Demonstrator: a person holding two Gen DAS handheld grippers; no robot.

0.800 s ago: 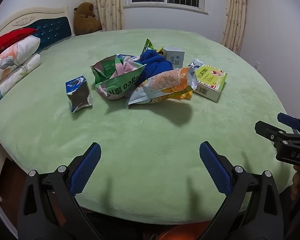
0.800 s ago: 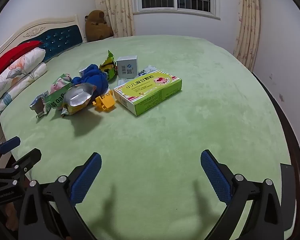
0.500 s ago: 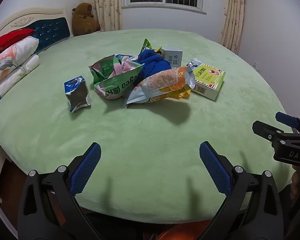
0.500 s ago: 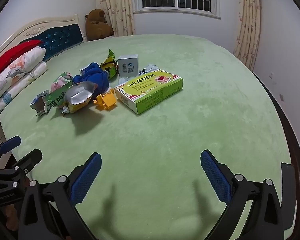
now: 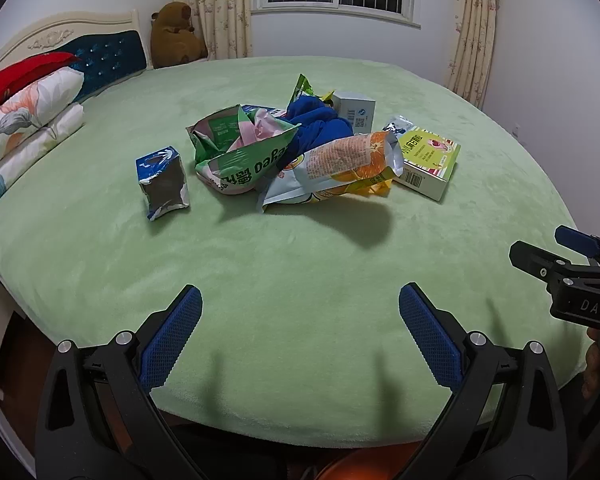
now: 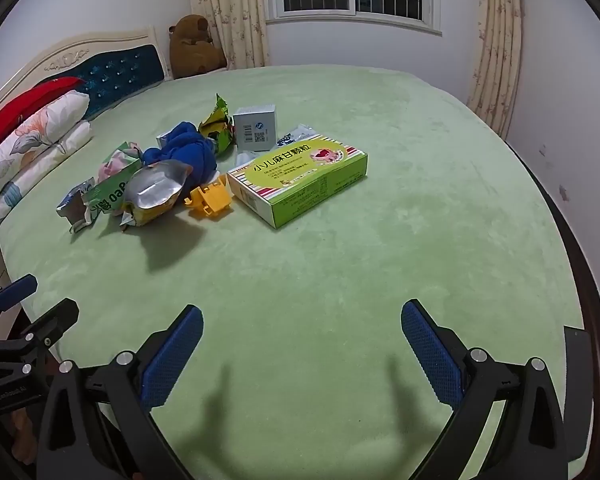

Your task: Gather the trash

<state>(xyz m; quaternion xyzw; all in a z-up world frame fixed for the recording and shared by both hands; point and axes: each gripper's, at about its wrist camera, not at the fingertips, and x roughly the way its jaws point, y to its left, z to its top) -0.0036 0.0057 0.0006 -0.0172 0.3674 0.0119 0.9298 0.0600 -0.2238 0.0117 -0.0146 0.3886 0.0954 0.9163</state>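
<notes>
Blue-padded jaws spread wide on both the left gripper and right gripper, nothing between them — both hang over bare green bedspread. Farther up, mid-bed, the trash pile: crumpled foil wrappers, a green carton, a blue cloth.

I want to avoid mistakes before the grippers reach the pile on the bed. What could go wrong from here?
1. The blue cloth lies tangled among the wrappers, so a grab at the green wrapper may drag it along, though it may not be trash.
2. The orange snack bag lies open; any crumbs inside could spill onto the green blanket.
3. The small yellow plastic piece sits half hidden beside that bag and may be missed.
</notes>
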